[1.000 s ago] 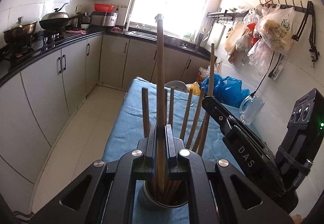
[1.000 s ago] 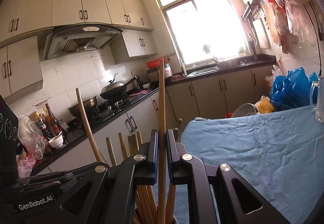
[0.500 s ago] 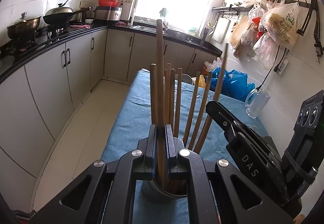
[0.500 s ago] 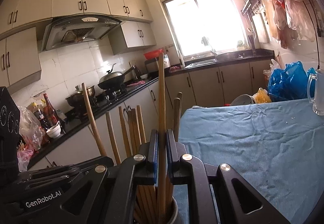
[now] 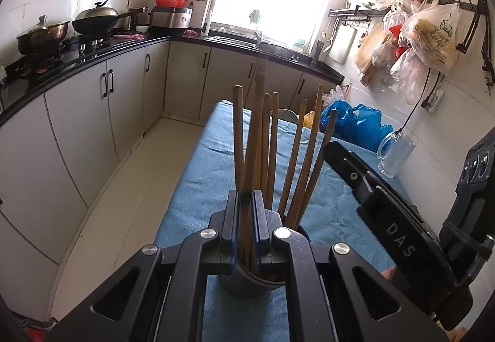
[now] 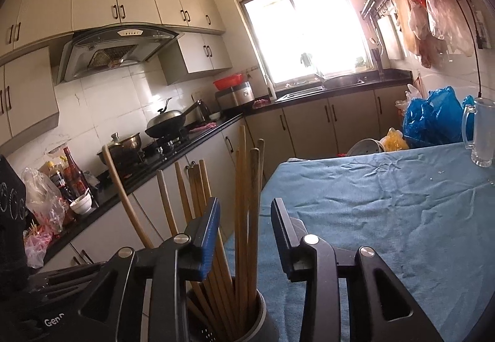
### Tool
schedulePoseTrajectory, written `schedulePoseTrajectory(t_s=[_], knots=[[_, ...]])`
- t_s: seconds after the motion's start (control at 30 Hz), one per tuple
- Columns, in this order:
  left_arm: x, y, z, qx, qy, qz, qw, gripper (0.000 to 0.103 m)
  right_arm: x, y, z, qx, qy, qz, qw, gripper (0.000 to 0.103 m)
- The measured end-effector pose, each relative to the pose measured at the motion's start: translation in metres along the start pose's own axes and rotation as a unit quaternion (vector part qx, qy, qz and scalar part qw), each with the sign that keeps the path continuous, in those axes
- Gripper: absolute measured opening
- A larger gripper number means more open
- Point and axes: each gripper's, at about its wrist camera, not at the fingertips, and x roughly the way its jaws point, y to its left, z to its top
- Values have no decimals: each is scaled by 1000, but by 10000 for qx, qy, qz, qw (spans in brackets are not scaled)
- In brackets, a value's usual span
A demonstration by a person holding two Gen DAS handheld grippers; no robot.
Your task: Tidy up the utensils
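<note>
Wooden chopsticks now stand loose in the grey holder, because the right gripper has spread its jaws wide and let go of the stick it clamped a moment ago. The left gripper still has its jaws closed on one chopstick, lowered well into the same holder, so I'd say that release comes next. Both tools crowd the cup at the near end of the worktop, draped in wrinkled blue cloth. A glass mug sits far off near the wall, with blue bags beyond.
</note>
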Motion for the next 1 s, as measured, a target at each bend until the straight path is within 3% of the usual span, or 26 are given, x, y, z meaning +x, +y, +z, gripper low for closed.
schedulePoseTrajectory(t_s=[0.03, 0.17, 0.4, 0.6, 0.67, 0.77, 0.93, 1.0], knots=[[-1, 0, 0, -10, 1, 5, 10000, 11, -2, 0, 1, 7, -9, -5, 10000, 38], [-13, -3, -3, -22, -161, 65, 9998, 41, -12, -3, 1, 59, -36, -35, 10000, 47], [-32, -11, -13, 24, -304, 193, 9993, 47, -32, -13, -1, 198, -38, -126, 9997, 48], [-51, -17, -29, -3, -601, 706, 9957, 71, -52, -23, -5, 265, -61, -285, 9992, 57], [-61, -20, -36, -54, -888, 1105, 9899, 85, -57, -25, -8, 284, -33, -342, 9990, 58], [-75, -22, -45, -131, -1297, 1521, 9797, 94, -66, -30, -14, 315, 46, -444, 9985, 62], [-90, -32, -51, 2, -1633, 2079, 9644, 103, -76, -34, -27, 327, 205, -563, 9977, 66], [-94, -36, -53, -48, -1720, 2129, 9618, 103, -79, -36, -33, 344, 265, -582, 9974, 66]])
